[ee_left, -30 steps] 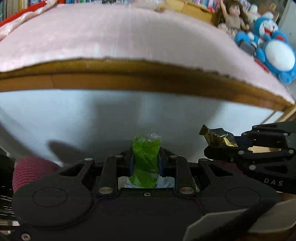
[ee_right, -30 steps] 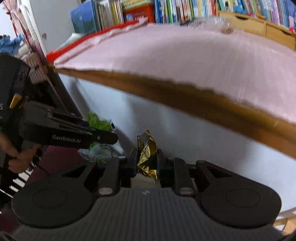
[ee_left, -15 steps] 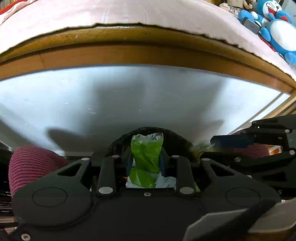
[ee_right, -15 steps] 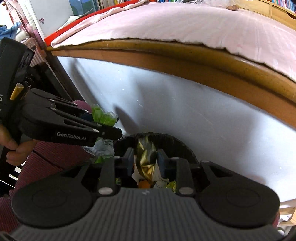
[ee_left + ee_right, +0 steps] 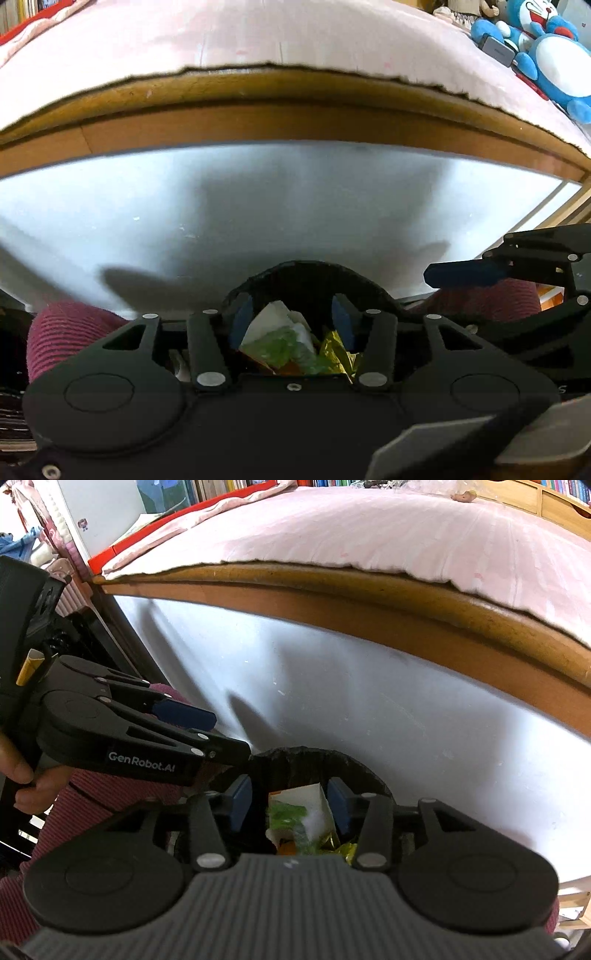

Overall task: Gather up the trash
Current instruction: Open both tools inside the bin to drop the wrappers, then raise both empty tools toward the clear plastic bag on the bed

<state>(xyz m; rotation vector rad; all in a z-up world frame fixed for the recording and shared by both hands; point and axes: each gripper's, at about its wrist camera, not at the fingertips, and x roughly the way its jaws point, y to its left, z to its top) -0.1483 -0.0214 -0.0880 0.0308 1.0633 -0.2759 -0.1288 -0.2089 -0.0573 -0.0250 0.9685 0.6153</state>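
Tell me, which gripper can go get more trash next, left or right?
Either, probably. The left gripper and right gripper have just been opening and both stand empty over the black bin. The green wrapper and gold wrapper lie inside.

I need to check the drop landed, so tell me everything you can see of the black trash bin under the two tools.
The black trash bin stands on the floor against the white panel below the bed's wooden edge. Only its dark, rounded, slightly ragged rim shows; the body is hidden behind the tools. It is open-topped and already holds litter: a green wrapper, a gold foil wrapper, white paper and something orange. Both tools hang over its mouth, open, having just been opening, with nothing gripped.
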